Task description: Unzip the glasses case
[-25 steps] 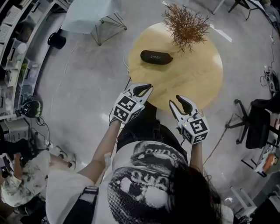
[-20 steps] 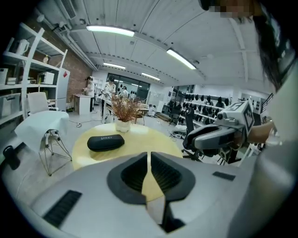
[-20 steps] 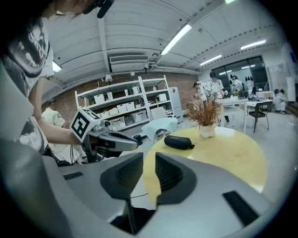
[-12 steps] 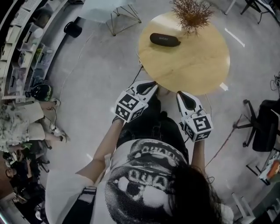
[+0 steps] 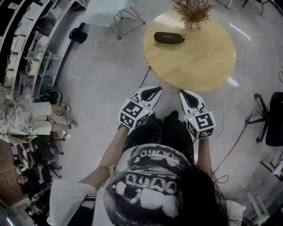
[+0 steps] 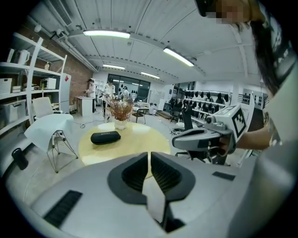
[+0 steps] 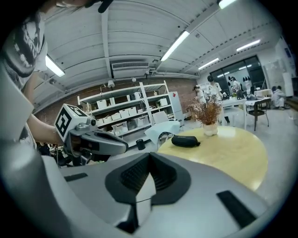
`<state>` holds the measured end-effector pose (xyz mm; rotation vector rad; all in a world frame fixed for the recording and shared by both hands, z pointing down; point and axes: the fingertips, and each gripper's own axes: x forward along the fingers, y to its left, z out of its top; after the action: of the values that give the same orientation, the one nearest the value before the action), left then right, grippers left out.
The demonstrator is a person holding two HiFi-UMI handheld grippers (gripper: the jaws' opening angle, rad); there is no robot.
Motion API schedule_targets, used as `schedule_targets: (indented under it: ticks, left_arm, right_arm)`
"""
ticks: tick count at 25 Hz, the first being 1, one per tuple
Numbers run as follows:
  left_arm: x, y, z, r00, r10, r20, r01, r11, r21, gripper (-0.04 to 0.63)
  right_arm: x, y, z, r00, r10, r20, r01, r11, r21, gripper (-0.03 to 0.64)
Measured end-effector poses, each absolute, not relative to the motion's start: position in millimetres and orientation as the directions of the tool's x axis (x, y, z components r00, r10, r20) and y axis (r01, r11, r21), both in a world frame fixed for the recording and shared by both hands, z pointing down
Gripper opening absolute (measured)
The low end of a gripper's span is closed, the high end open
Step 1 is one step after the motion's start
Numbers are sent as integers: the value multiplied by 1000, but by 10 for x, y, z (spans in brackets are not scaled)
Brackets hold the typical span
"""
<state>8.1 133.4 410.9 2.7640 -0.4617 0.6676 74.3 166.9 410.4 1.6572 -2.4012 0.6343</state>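
While I keep both tools low above the person's dark trousers, the left gripper has its jaws pressed together with nothing between them. Just beside it, the right gripper has just been closing its jaws; they now meet, also on nothing. Both point toward the round wooden table, their tips short of its near rim. Farther off, the black glasses case lies flat on the table's far-left part, well apart from both grippers, near a dried plant.
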Motion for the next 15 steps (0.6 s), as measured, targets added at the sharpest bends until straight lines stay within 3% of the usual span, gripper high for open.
schedule_targets:
  ticks: [15]
  left_arm:
    - [-777, 1664, 4038, 873, -227, 432, -329, -927, 179, 14]
  right_arm:
    - [-271, 1853, 4128, -383, -823, 418, -924, 346, -165, -6]
